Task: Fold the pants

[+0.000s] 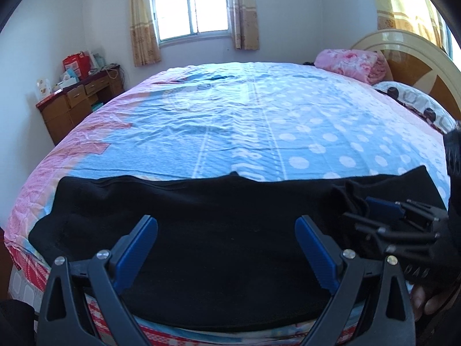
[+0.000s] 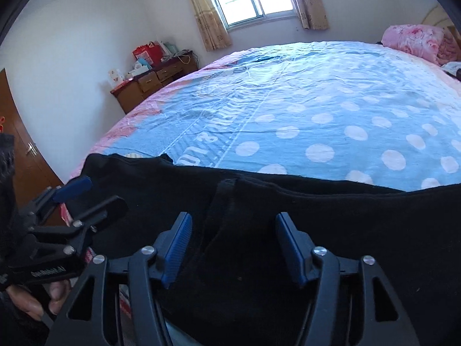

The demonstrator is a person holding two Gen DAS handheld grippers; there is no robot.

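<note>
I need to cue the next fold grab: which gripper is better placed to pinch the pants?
Right, tentatively. The right gripper, jaws open, hangs over a raised seam fold in the black pants. The left gripper, also open, faces flat cloth.

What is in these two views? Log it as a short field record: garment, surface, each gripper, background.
garment: black pants spread flat along the near edge of the bed
surface: blue polka-dot sheet with a pink border
left gripper: open, over the pants, holding nothing
right gripper: open, over the pants, holding nothing
background: pink blanket near the headboard, wooden dresser, window
</note>
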